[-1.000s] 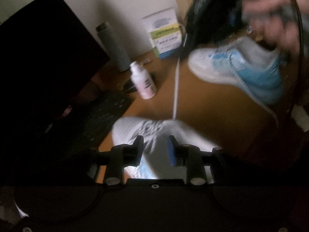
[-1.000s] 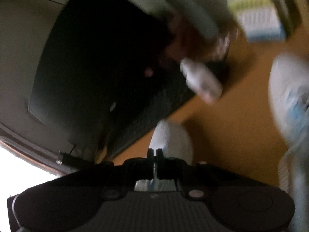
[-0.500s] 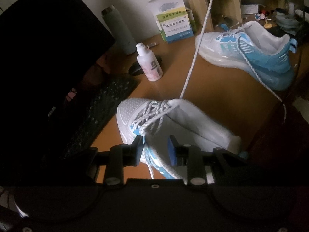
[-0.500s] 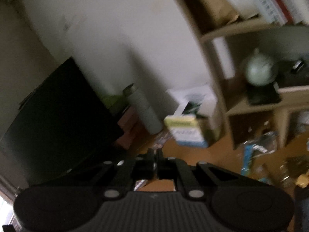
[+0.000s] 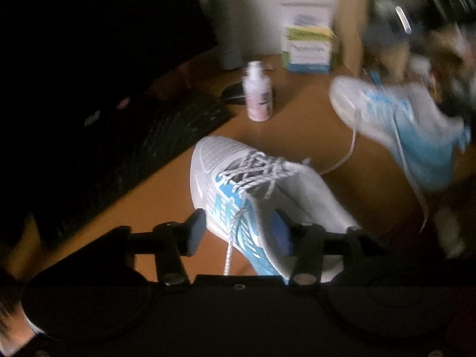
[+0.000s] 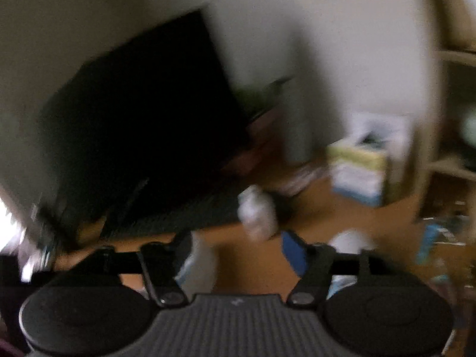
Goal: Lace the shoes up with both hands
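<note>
A white and blue shoe [image 5: 253, 196] lies on the wooden desk [image 5: 312, 136], toe pointing away, its upper part laced. One lace end [image 5: 229, 255] hangs down its near side between the pads of my left gripper [image 5: 239, 233]. The jaws are opening and neither pad presses on the lace. The other lace end [image 5: 345, 157] lies slack on the desk towards a second white and blue shoe [image 5: 401, 131] at the right. My right gripper [image 6: 238, 250] hovers above the desk in a blurred view; its jaws are opening with nothing between them.
A black monitor [image 5: 89, 59] and keyboard [image 5: 166, 136] fill the left. A white bottle [image 5: 257, 95], dark mouse [image 5: 233, 95], grey flask [image 5: 227, 29] and a box [image 5: 308, 41] stand at the back. A cluttered wooden shelf [image 5: 351, 29] rises at the right.
Both grippers' jaws have spread apart. The lace that ran taut up and to the right has dropped slack onto the desk. The right wrist view swung down towards the desk.
</note>
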A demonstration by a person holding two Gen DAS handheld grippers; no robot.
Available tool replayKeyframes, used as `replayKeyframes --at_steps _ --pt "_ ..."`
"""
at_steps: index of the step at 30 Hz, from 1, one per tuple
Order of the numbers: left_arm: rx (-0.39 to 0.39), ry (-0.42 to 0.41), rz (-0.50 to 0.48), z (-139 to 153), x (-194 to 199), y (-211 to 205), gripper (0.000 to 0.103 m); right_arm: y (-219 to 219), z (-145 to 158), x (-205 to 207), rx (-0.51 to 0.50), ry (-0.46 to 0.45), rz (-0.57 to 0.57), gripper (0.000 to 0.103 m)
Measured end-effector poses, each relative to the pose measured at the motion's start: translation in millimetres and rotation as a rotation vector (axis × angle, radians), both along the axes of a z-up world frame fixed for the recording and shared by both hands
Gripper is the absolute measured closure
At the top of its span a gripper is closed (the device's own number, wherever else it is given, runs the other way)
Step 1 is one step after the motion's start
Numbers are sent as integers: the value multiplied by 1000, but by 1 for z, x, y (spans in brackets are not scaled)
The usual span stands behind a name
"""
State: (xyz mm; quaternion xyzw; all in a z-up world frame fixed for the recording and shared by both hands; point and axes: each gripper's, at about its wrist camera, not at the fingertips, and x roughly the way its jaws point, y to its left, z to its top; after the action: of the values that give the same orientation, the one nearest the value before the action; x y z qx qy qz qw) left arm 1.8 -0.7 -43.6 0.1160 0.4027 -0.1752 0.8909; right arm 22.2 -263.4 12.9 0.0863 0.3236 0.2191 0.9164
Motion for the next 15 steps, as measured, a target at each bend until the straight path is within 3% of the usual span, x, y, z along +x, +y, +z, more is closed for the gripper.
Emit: replayKeyframes --at_steps 7,10,15 --pt "-136 80 192 19 14 22 29 58 -20 -1 -43 113 30 10" --pt "-174 95 265 27 16 23 12 70 -18 2 -91 124 19 2" --pt "-207 89 385 40 16 23 12 76 -16 9 -150 150 -25 1"
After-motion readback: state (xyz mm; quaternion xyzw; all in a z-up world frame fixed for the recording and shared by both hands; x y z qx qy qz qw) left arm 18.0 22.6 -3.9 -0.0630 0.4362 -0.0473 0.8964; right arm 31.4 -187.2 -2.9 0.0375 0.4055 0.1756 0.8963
